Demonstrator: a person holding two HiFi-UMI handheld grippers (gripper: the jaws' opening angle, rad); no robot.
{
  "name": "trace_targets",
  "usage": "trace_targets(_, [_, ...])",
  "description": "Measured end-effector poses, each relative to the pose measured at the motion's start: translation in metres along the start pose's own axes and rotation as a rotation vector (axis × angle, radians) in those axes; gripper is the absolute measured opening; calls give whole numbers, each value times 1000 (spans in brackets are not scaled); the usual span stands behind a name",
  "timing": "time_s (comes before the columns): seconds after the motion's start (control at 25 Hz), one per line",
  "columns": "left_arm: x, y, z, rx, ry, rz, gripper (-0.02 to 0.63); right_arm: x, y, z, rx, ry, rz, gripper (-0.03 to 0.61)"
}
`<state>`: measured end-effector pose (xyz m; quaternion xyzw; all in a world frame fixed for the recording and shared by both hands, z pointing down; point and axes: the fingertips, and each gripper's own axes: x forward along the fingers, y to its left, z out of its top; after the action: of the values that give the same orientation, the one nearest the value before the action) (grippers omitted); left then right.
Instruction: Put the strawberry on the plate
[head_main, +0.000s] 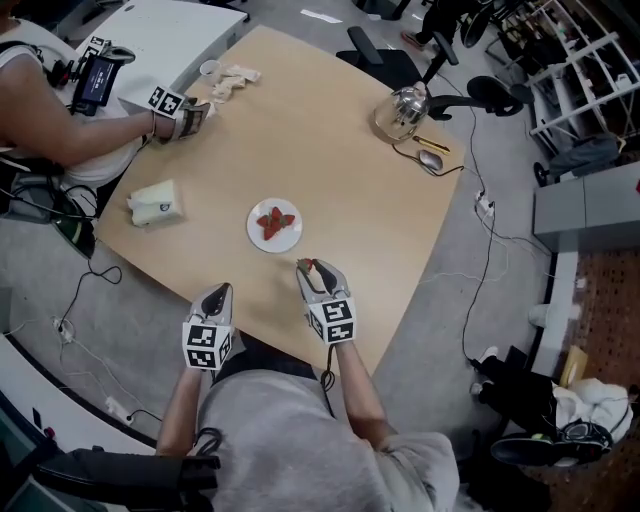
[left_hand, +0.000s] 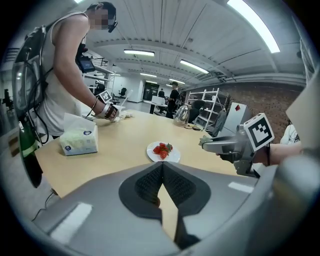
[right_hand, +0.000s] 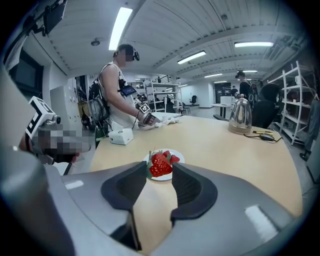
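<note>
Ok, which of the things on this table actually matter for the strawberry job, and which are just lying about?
Job: strawberry, held by the right gripper; plate, with other strawberries on it.
Lying about or idle: tissue box; kettle; mouse; crumpled tissues; left gripper, shut and empty.

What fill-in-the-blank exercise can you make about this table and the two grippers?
1. The right gripper holds a ____ between its jaws.
2. The left gripper is shut and holds ____.
3. More strawberries already lie on a white ____.
4. In the head view, the tissue box lies to the ____ of those strawberries.

Missing words: strawberry; nothing; plate; left.
</note>
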<state>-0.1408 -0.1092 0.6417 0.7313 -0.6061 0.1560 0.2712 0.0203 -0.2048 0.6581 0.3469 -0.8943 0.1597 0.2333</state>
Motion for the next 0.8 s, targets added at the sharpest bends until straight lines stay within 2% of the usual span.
trace_targets(0.2, [10,13,0,-11,20,-4,20,25,-5,6,-1,13,-1,166])
trace_targets(0.8, [47,46,2,-60,77,-9,20,94,-14,-14,-24,137,32,166])
